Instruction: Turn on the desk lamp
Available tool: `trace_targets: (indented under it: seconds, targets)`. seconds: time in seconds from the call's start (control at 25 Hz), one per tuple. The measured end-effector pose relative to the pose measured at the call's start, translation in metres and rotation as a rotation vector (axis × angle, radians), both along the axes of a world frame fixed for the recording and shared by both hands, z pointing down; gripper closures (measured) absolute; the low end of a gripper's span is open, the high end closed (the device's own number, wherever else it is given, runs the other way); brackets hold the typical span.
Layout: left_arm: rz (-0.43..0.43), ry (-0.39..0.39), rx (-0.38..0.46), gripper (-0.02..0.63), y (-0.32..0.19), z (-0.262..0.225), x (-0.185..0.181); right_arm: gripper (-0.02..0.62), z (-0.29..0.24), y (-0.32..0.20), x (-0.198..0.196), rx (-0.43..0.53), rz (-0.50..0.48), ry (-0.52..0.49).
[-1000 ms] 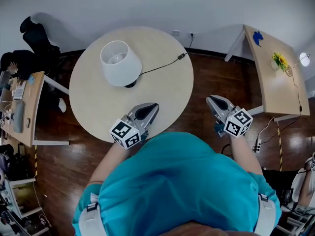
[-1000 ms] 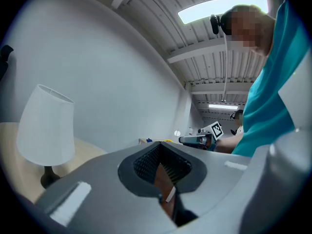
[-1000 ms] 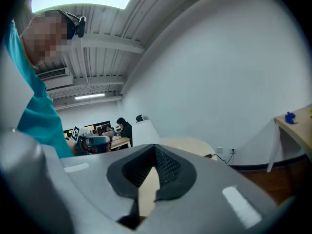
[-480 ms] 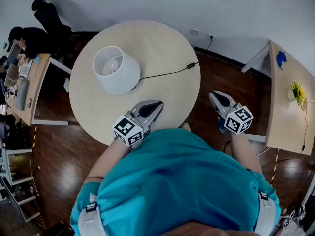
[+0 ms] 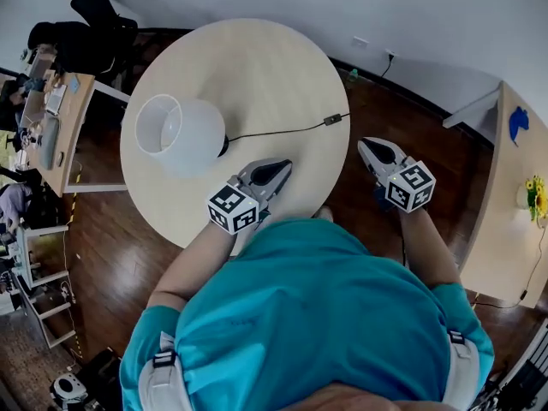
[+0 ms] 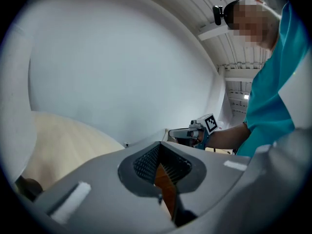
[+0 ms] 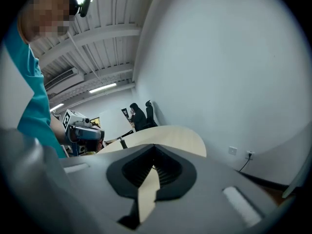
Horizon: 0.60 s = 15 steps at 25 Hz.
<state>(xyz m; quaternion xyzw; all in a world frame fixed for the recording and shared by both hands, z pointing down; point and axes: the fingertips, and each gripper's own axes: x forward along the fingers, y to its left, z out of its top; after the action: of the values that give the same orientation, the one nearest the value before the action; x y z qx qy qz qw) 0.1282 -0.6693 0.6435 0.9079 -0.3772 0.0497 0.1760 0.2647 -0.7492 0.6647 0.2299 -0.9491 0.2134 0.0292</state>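
The desk lamp (image 5: 181, 135) with its white shade stands on the left part of the round pale table (image 5: 257, 67). Its black cord runs right to an inline switch (image 5: 332, 120) near the table's right edge. My left gripper (image 5: 279, 170) hovers over the table's near edge, right of the lamp, shut with nothing in it. My right gripper (image 5: 372, 147) hangs over the floor beyond the table's right edge, a little below the switch, shut and empty. The left gripper view shows its jaws together (image 6: 159, 144) and the right gripper (image 6: 187, 133) beyond. The right gripper view shows its jaws together (image 7: 154, 147).
A wall runs behind the table, with a socket (image 5: 360, 43) low on it. Desks (image 5: 51, 118) with seated people and a black chair (image 5: 90, 2) stand at the far left. A wooden table (image 5: 505, 221) with flowers (image 5: 538, 197) stands at the right. Dark wooden floor (image 5: 111, 255) surrounds everything.
The head view has swung, so the table and lamp sit further left and the lamp looks tipped. The left gripper has edged further over the table. Both grippers stay shut.
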Motion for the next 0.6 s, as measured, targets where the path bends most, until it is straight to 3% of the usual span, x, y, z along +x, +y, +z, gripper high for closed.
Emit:
trace_targets:
  seconds: [0.16,0.36,0.6]
  targets:
    - [0.031,0.029,-0.048,0.577,-0.037,0.009,-0.023,0.594,0.009,-0.038,-0.036,-0.043,0.018,0.04]
    - [0.088,0.049,-0.063,0.577,-0.045,0.026,-0.038,0.594,0.034,-0.041,-0.068,-0.076,0.034,0.068]
    - [0.08,0.06,-0.092,0.577,-0.056,0.046,-0.048,0.594,0.067,-0.055,-0.086,-0.101,0.03,0.104]
